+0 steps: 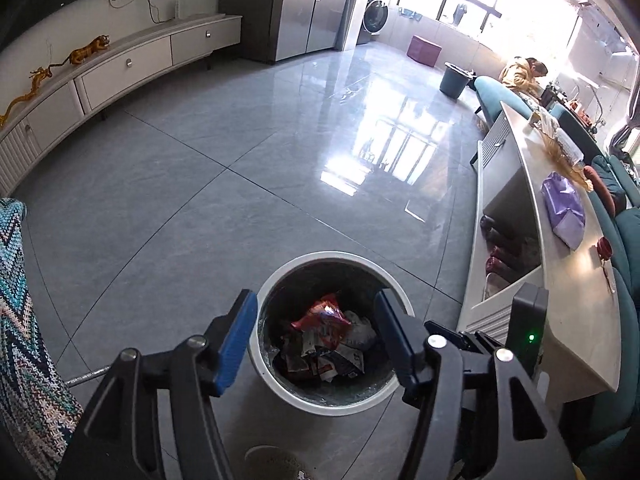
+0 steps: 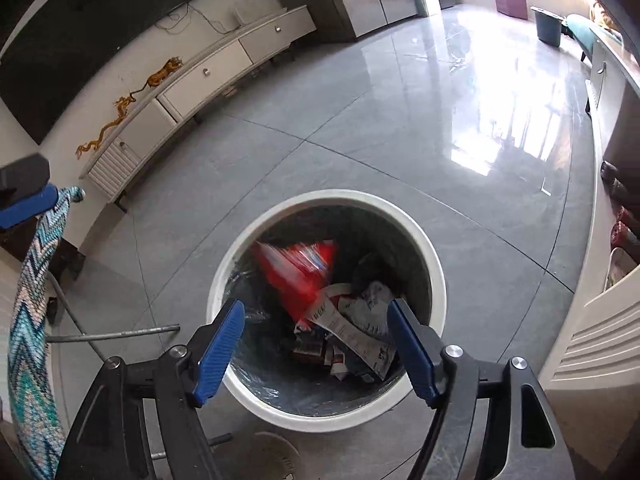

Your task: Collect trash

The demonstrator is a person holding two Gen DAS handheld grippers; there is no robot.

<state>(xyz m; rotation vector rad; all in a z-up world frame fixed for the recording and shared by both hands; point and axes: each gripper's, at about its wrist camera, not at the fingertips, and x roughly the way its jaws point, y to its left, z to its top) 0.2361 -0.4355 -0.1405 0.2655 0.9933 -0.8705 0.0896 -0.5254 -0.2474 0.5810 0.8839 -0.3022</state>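
A round white trash bin [image 1: 332,258] with a dark liner stands on the grey tiled floor. It holds a red snack wrapper [image 1: 324,318] on top of crumpled white and printed papers [image 1: 352,354]. My left gripper [image 1: 314,296] hangs open above the bin with nothing between its blue pads. In the right wrist view the same bin [image 2: 332,196] fills the middle. My right gripper [image 2: 316,304] is open over it and holds nothing. The red wrapper [image 2: 298,270] shows blurred inside the bin, apart from both pads. A blue pad of the left gripper [image 2: 24,204] shows at the far left edge.
A pale low table [image 1: 576,344] with a purple pack [image 1: 564,208] runs along the right. Zigzag knit fabric [image 1: 20,320] hangs at the left, with metal rods [image 2: 120,336] beside it. A white TV cabinet [image 1: 128,68] lines the far wall. A person [image 1: 520,74] sits far right, near a grey bucket [image 1: 454,80].
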